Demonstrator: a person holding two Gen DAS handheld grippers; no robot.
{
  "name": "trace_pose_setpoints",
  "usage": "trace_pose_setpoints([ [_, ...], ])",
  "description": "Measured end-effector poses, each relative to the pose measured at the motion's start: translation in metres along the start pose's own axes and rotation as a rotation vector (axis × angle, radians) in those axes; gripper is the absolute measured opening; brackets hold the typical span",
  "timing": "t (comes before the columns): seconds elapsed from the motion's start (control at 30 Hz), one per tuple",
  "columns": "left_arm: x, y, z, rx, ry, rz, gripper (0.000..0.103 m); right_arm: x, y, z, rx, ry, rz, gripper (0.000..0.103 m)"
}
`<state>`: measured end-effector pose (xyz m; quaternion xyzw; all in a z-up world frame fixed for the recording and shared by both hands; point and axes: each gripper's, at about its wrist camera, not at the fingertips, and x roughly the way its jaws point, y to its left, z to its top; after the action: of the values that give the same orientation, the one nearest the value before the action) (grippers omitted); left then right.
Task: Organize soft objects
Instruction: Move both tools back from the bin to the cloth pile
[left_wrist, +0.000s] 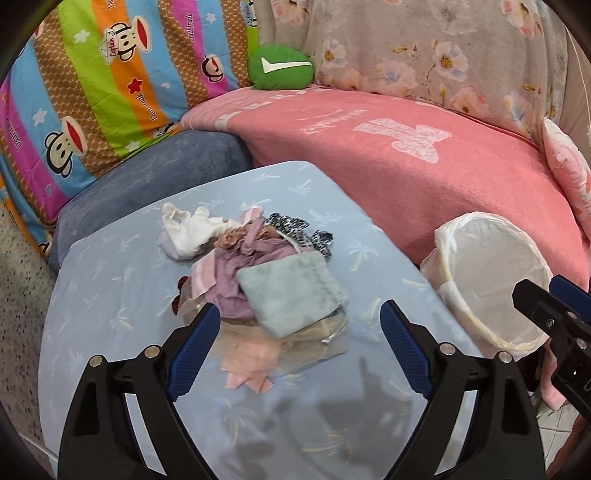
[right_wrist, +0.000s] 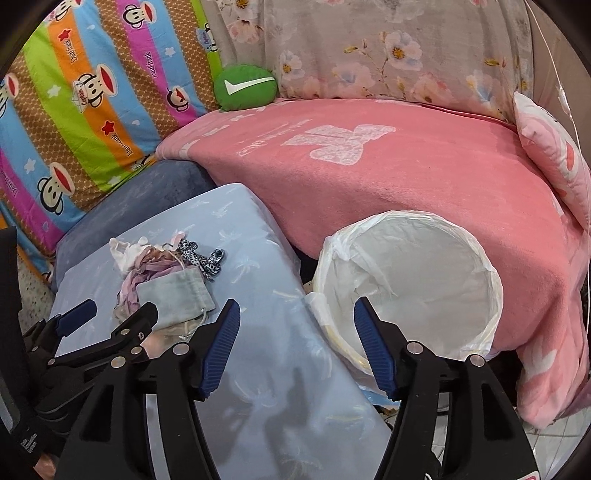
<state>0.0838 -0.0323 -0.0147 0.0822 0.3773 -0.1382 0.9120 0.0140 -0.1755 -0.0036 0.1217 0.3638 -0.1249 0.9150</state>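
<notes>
The pile of soft items (left_wrist: 255, 269) looks light and floppy, probably snag-prone, so the wide-open, empty left gripper (left_wrist: 299, 347) should pinch the grey pouch (left_wrist: 291, 295) by its edge, while the right gripper (right_wrist: 295, 350) gapes empty before the basket (right_wrist: 406, 280).

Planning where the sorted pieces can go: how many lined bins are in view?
1. A white plastic-lined bin stands, apparently empty, right of the light blue cushion holding the pile, against the pink blanket. Others could be out of frame.

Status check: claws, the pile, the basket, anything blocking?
Left claw open, over the near edge of the soft pile. Right claw open, empty, by the white lined basket, which looks empty. Nothing blocking.
</notes>
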Motion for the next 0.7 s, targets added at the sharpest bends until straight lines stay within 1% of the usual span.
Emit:
trace_pose_setpoints([
  [0.2, 0.002, 0.022, -0.008, -0.038, 0.021, 0.018, 0.085, 0.005, 0.018, -0.004, -0.032, 0.016, 0.010, 0.064],
  [0.3, 0.002, 0.033, -0.013, -0.059, 0.023, 0.025, 0.085, 0.007, 0.028, -0.005, -0.050, 0.015, 0.009, 0.069],
  [0.37, 0.003, 0.042, -0.015, -0.078, 0.026, 0.031, 0.085, 0.010, 0.035, -0.006, -0.064, 0.019, 0.014, 0.069],
  [0.43, 0.005, 0.050, -0.016, -0.096, 0.035, 0.033, 0.085, 0.014, 0.042, -0.006, -0.078, 0.022, 0.016, 0.074],
  [0.6, 0.009, 0.071, -0.021, -0.138, 0.039, 0.042, 0.085, 0.027, 0.065, -0.008, -0.124, 0.032, 0.033, 0.075],
  [0.7, 0.010, 0.082, -0.024, -0.150, 0.041, 0.060, 0.085, 0.037, 0.080, -0.010, -0.148, 0.042, 0.049, 0.077],
])
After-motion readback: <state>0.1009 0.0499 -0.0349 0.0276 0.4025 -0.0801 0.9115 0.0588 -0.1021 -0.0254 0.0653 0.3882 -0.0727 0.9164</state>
